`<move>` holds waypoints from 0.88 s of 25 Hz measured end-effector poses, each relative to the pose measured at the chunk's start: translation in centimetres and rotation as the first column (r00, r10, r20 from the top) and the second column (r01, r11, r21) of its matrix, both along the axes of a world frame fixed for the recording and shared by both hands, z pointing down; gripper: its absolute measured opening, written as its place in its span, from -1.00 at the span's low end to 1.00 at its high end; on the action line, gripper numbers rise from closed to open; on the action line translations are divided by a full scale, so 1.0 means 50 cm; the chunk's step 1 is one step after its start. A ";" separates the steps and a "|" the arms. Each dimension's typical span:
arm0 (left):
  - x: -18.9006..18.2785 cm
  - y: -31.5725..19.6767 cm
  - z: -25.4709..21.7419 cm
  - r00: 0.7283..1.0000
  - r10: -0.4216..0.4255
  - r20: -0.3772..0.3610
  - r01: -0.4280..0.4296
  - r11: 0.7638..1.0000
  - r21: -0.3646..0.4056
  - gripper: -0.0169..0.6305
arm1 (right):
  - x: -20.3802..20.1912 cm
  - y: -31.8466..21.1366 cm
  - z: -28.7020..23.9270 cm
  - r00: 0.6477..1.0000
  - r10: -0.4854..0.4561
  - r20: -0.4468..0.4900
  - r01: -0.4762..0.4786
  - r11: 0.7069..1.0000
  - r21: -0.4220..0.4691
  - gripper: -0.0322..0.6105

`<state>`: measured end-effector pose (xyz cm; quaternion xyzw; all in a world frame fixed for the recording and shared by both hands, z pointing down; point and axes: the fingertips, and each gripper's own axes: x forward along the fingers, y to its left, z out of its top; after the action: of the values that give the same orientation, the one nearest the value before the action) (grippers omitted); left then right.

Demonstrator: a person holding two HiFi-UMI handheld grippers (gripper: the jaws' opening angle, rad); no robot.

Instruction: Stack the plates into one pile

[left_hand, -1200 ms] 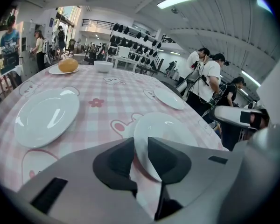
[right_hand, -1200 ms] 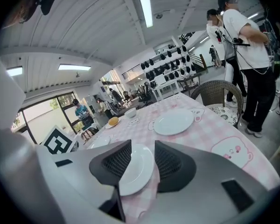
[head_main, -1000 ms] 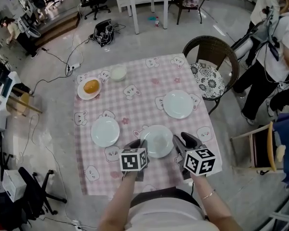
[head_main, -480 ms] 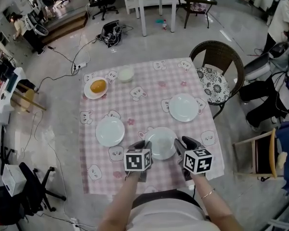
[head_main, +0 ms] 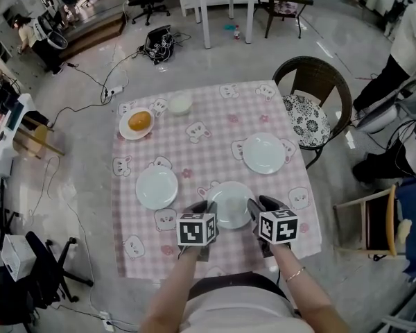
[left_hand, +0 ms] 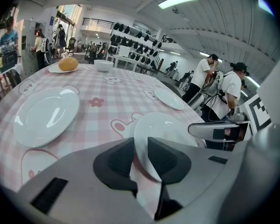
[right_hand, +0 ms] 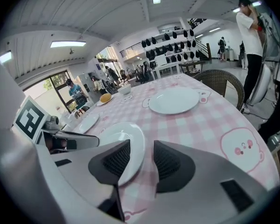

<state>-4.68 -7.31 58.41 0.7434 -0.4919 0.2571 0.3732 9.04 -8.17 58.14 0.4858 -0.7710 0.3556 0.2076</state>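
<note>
The near plate (head_main: pixel 230 201) lies on the checked worktop (head_main: pixel 201 151) with the left gripper (head_main: pixel 204 208) and right gripper (head_main: pixel 257 207) at opposite sides of it. Each has its jaws apart astride the rim, not clamped. A second plate (head_main: pixel 157 186) sits to its left, a third plate (head_main: pixel 264 152) beyond it to the right.

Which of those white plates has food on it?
The far-left plate beside the small bowl: it carries an orange bun, while the rest are bare.

The right claw (right_hand: pixel 140 155) has its jaws apart around the near rim of a white plate (right_hand: pixel 116 136) on the pink checked counter (right_hand: pixel 210 125), with a gap at the right jaw. A second plate (right_hand: pixel 173 100) lies farther right.
</note>
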 end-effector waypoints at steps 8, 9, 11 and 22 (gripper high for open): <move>0.000 0.003 -0.003 1.000 -0.002 0.002 0.002 1.000 0.001 -0.61 | -0.009 0.008 0.016 0.996 -0.033 -0.088 0.030 0.999 -0.031 -0.46; -0.001 0.004 -0.003 1.000 -0.001 0.003 0.001 1.000 0.002 -0.61 | -0.010 0.009 0.016 0.995 -0.031 -0.093 0.028 0.999 -0.031 -0.46; -0.001 0.004 -0.003 1.000 -0.001 0.004 0.001 1.000 0.003 -0.61 | -0.012 0.010 0.016 0.995 -0.031 -0.097 0.028 0.999 -0.035 -0.47; -0.004 0.008 0.007 1.000 -0.021 -0.014 0.020 1.000 -0.010 -0.62 | -0.021 0.017 0.024 0.998 -0.026 -0.061 0.022 0.998 -0.052 -0.59</move>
<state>-4.88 -6.91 58.74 0.7383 -0.4956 0.2504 0.3829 7.98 -7.30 59.32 0.4818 -0.7606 0.3575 0.2480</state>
